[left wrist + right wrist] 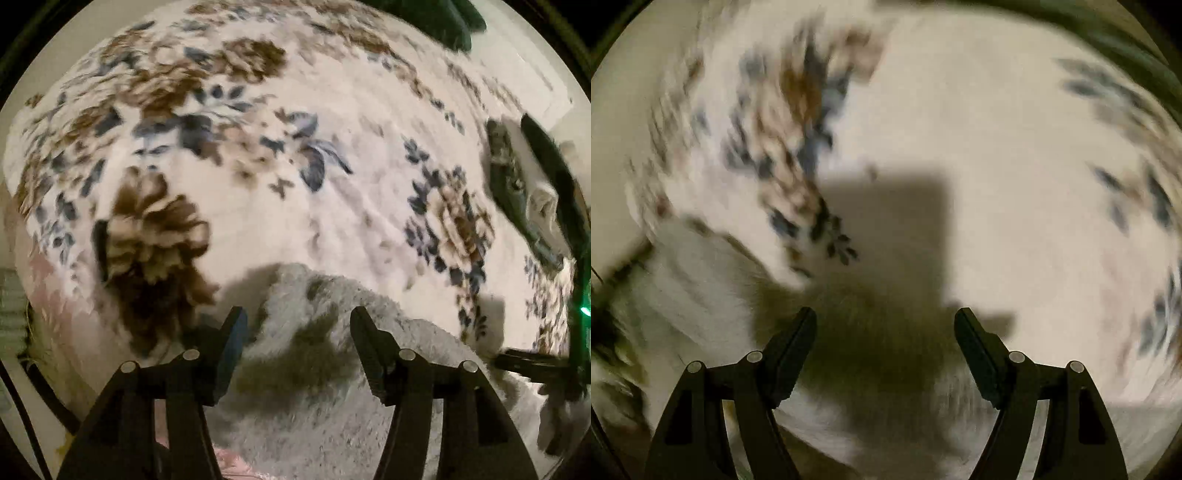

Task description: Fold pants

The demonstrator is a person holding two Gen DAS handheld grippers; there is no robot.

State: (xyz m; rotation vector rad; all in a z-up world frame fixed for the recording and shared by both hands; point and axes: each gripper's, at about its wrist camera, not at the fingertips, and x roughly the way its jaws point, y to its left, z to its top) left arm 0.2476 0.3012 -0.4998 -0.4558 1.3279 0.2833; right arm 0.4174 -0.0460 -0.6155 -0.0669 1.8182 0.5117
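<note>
Both fingers of the left gripper stand apart and point steeply down, with nothing pinched between them; no earlier view is at hand, so only this spread stance can be told. Directly under and between those fingers lies the pants, a fuzzy pale grey fabric with darker blotches, its rounded edge just ahead of the fingertips and its bulk running back beneath the gripper. Ahead of that edge spreads a white blanket printed with brown flowers and blue-grey leaves; a large brown bloom sits just left of the left finger, another cluster well to the right. Far off to the right of the fingers, at the rim of the view, a dark framed object lies on the blanket, too blurred to name. The right gripper likewise holds its fingers wide apart, empty, aimed downward. Beneath and to the left of them is pale fuzzy cloth, seemingly the same pants, though blur makes this uncertain. A blocky dark shadow falls just ahead of the fingertips, and past it the same floral blanket smears into streaks.
</note>
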